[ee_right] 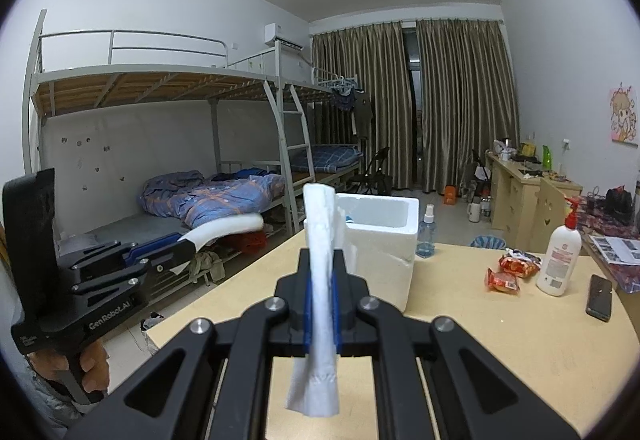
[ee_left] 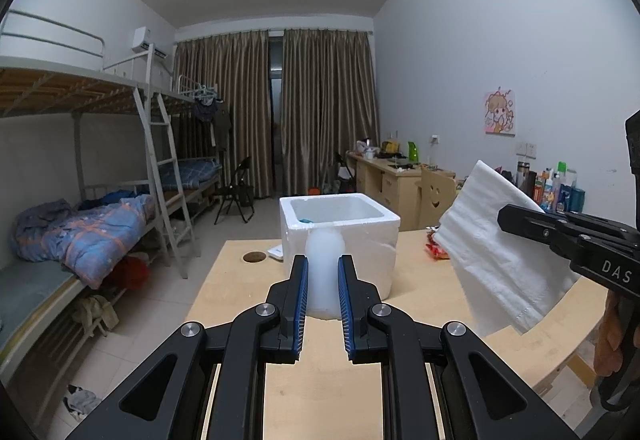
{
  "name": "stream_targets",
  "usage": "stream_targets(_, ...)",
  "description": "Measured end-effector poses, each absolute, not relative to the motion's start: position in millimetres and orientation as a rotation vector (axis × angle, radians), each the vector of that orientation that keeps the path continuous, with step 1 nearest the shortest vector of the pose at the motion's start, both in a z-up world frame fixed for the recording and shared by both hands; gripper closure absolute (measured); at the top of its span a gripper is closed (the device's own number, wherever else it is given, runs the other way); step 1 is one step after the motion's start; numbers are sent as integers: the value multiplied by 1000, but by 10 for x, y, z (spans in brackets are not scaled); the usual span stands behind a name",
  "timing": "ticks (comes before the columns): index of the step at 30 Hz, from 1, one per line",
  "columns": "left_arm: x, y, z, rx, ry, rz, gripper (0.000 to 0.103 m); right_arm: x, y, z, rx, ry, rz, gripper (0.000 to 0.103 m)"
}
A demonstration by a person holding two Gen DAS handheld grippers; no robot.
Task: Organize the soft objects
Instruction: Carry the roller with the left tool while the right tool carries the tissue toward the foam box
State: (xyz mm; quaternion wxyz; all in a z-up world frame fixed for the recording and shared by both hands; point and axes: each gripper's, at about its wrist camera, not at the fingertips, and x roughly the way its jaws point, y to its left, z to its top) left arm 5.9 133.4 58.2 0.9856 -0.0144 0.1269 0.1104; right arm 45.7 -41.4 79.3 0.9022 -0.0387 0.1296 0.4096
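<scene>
Overhead, both jaws pinch one folded white cloth [ee_left: 496,252] above the pale wooden worktop [ee_right: 500,336], its far edge near the white foam box [ee_left: 340,236]; left gripper [ee_left: 323,300], right gripper [ee_right: 320,292].

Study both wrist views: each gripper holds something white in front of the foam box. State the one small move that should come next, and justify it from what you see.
Probably carry the left gripper forward over the foam box and let go there. It is shut on a white foam piece, the box's top is open just ahead, and the right gripper, shut on a folded white cloth, is level with it, not ahead.
</scene>
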Motion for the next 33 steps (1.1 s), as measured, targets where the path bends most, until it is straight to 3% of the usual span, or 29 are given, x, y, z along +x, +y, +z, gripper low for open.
stream_targets(33,1243,1608,938,-21,285,242,87,1385,23,1155,-116,294,868,92)
